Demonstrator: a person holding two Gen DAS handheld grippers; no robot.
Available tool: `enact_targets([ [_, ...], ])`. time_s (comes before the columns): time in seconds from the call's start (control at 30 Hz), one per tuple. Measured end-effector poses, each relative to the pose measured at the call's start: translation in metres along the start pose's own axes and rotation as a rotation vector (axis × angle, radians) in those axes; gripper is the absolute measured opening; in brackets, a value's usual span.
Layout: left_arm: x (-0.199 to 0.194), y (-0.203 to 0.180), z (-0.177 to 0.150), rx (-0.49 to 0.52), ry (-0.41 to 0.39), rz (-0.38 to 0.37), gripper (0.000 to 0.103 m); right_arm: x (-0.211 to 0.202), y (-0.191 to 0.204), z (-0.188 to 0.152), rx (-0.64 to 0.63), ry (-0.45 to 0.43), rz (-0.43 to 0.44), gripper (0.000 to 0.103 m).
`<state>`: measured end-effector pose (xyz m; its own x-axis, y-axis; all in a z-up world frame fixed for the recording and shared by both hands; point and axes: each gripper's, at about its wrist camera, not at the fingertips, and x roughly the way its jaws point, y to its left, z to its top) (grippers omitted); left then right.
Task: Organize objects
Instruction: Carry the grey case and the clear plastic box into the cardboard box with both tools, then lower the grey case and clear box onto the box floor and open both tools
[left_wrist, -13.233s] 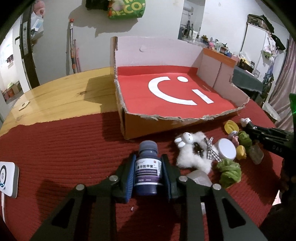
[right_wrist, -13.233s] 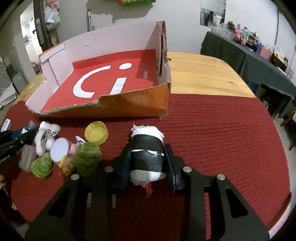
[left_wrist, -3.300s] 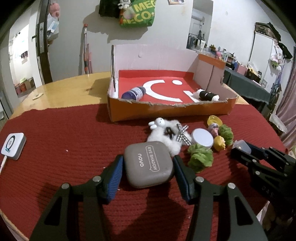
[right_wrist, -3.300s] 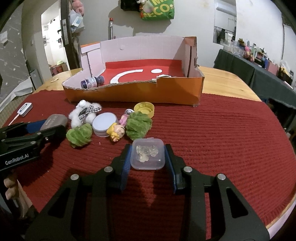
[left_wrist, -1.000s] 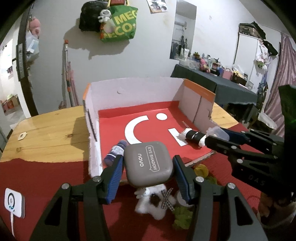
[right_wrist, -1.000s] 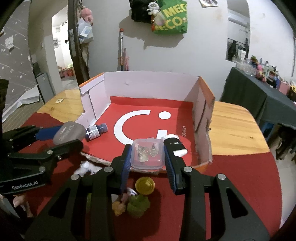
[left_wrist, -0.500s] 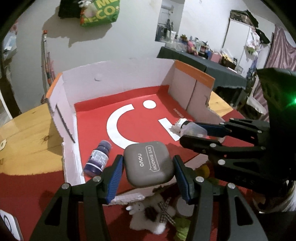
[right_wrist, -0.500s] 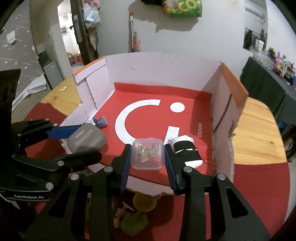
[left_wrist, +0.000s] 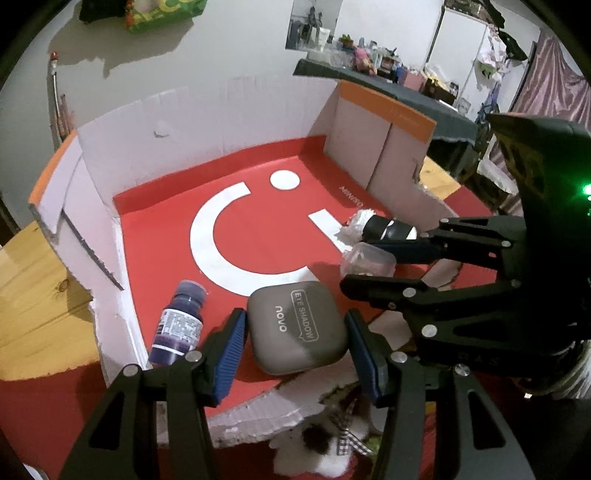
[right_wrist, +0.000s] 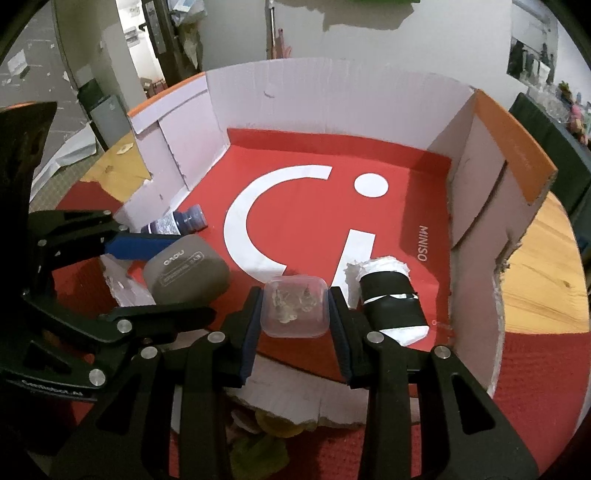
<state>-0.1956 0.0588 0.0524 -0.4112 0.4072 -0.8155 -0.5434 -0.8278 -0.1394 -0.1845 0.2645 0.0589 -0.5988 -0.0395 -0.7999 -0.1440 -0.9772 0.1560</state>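
My left gripper (left_wrist: 295, 328) is shut on a grey eye shadow case (left_wrist: 297, 326) and holds it over the front of the red-floored cardboard box (left_wrist: 236, 122). My right gripper (right_wrist: 294, 312) is shut on a small clear plastic case (right_wrist: 294, 312) and holds it over the box's front edge, to the right of the left one. The eye shadow case also shows in the right wrist view (right_wrist: 186, 273), and the clear case in the left wrist view (left_wrist: 367, 260). A purple bottle (left_wrist: 179, 325) lies in the box's front left corner. A black-and-white roll (right_wrist: 389, 299) lies at the box's front right.
A white plush toy (left_wrist: 325, 454) and green and yellow trinkets (right_wrist: 258, 443) lie on the red cloth below the box's torn front wall. Bare wooden tabletop (left_wrist: 33, 295) extends left and right of the box. The box's back and side walls stand tall.
Both grippers have moved forward and down over the box's front edge with their cases still held. The box floor now fills both views.
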Motion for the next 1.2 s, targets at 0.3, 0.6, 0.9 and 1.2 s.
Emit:
enact_targets([
  [0.3, 0.014, 0.006, 0.002, 0.017, 0.055, -0.026, 0.056, 0.015, -0.004, 0.003, -0.006, 0.063, 0.011, 0.034],
  [0.6, 0.019, 0.006, 0.003, 0.046, 0.056, -0.017, 0.056, 0.017, -0.003, 0.006, -0.028, 0.084, 0.005, 0.034],
  [0.9, 0.022, 0.004, 0.005, 0.067, 0.056, -0.015, 0.056, 0.012, -0.005, 0.003, -0.034, 0.091, 0.005, 0.034],
  [1.2, 0.024, 0.003, 0.005, 0.074, 0.055, -0.011, 0.056, 0.011, -0.005, 0.002, -0.044, 0.096, 0.000, 0.034],
])
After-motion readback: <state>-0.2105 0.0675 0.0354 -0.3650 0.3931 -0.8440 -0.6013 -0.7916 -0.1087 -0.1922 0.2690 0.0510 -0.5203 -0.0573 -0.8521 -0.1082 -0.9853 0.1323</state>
